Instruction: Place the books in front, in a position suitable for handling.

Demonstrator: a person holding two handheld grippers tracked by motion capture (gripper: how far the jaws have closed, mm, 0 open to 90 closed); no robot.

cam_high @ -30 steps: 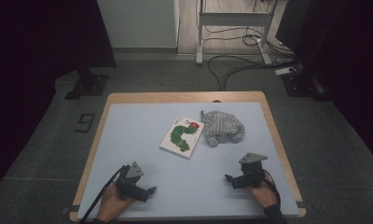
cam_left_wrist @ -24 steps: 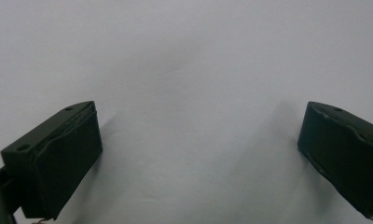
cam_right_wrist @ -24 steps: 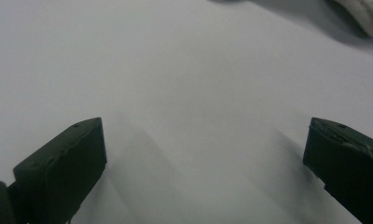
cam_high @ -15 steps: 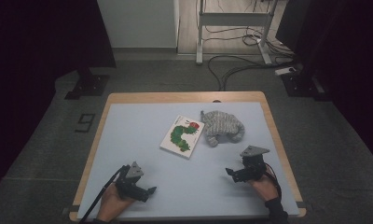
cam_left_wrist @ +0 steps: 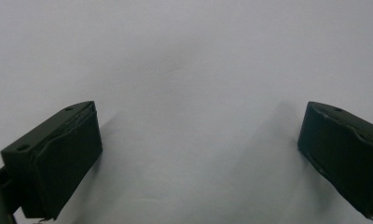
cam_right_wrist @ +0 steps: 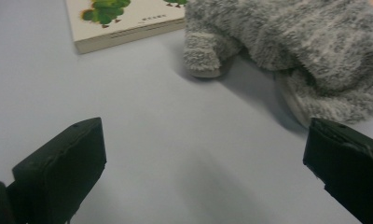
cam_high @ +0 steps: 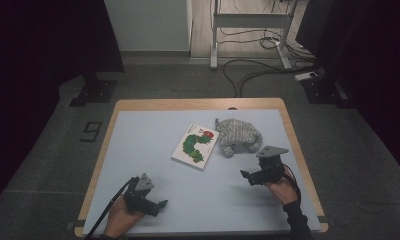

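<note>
The right gripper, jaws spread wide and empty, faces the fuzzy grey knitted slippers lying just ahead and rightward, seemingly nearer than the open left gripper.

In your right gripper view the book is cut by the top edge; you see just its near edge and a strip of green cover art. The grey fuzzy slippers run off the top and right edges. Your right tongs are clipped at the bottom and right edges. In the high view your left hand is cut by the bottom edge. The book's cover lettering is too small to read there.
</note>
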